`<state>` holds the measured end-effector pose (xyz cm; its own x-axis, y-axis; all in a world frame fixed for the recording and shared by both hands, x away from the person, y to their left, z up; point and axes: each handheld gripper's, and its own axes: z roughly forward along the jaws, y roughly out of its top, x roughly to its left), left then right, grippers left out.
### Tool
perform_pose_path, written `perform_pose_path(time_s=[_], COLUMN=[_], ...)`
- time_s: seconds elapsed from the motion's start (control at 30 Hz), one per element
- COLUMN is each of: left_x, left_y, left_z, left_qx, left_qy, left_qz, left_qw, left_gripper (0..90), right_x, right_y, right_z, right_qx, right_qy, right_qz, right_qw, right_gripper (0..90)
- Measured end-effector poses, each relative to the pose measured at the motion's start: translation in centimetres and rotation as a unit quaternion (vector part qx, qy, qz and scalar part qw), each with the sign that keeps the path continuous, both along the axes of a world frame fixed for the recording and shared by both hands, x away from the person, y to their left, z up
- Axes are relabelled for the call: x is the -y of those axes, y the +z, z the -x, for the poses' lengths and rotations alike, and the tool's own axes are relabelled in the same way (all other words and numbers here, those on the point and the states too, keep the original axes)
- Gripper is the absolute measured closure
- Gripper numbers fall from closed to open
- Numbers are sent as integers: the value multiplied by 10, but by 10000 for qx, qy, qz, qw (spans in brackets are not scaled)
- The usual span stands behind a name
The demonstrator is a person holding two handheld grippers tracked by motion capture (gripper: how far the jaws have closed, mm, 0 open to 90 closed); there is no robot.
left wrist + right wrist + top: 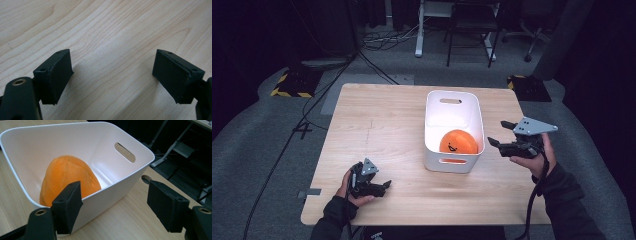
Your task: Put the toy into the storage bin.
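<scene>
— Hovering beside the bin, is that the right hand-held gripper (501, 135)?

— Yes. It hangs just off the right wall of the white plastic bin (431, 120), above the counter (377, 125), jaws spread wide with nothing between them. In the right gripper view the near rim of the bin sits just beyond the jaw tips.

— And the left hand-held gripper (112, 75)?

— Low over bare wood near the front edge, well apart from the bin, jaws likewise parted and empty. In the high view it points toward the right.

— So what lies ahead of the right one?

— An orange plush ball (67, 180), resting on the bin's floor at the end nearest the person, against the near wall. From the right gripper it lies to the left and down, over the rim. The right hand is clearly the nearer; the left would have to cross much of the counter.

— Any long axis to mind?

— The bin runs lengthwise away from the person, slot handles at the two short ends. The ball looks roundish from above, more of a tall dome in the right gripper view, with soft seams across it.

— Markings?

— A small dark mark on its top, perhaps a drawn face; too small to tell. I judge it soft and squashable, and any reach must clear the rim first.
</scene>
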<state>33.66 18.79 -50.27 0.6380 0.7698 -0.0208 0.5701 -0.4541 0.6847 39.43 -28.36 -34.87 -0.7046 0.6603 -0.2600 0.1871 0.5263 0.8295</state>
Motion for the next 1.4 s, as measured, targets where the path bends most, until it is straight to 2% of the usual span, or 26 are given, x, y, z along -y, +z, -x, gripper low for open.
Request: perform_pose_path(time_s=[0.3,0.47,0.5,0.57,0.7,0.77,1.07,1.13,1.4], left_x=[0,0,0,0,0,0,0,0,0], left_y=[0,0,0,0,0,0,0,0,0], left_z=[0,0,0,0,0,0,0,0,0], left_qx=[15,2,-2,5,4,0,4,2,6], left_qy=[-12,-4,1,-11,-13,1,-11,-2,-11], left_qz=[-18,-5,1,-11,-11,-1,-11,1,-13], left_qw=[10000,10000,10000,10000,10000,10000,10000,10000,10000], left_gripper=[163,163,163,163,163,163,163,163,163], right_x=[5,8,9,9,12,13,19,21,23], right_y=[-6,-9,-11,-13,-16,-21,-31,-34,-44], right_z=[1,2,2,4,3,4,6,7,9], right_qx=[15,-64,0,-57,-63,-154,-201,-217,-303], right_qy=[4,-40,-8,-89,-56,-111,-126,-144,-183], right_qz=[91,120,188,180,208,243,300,396,411], right_qw=[10000,9999,9998,9998,9997,9995,9993,9989,9985], right_gripper=[279,277,277,277,276,276,276,276,275])
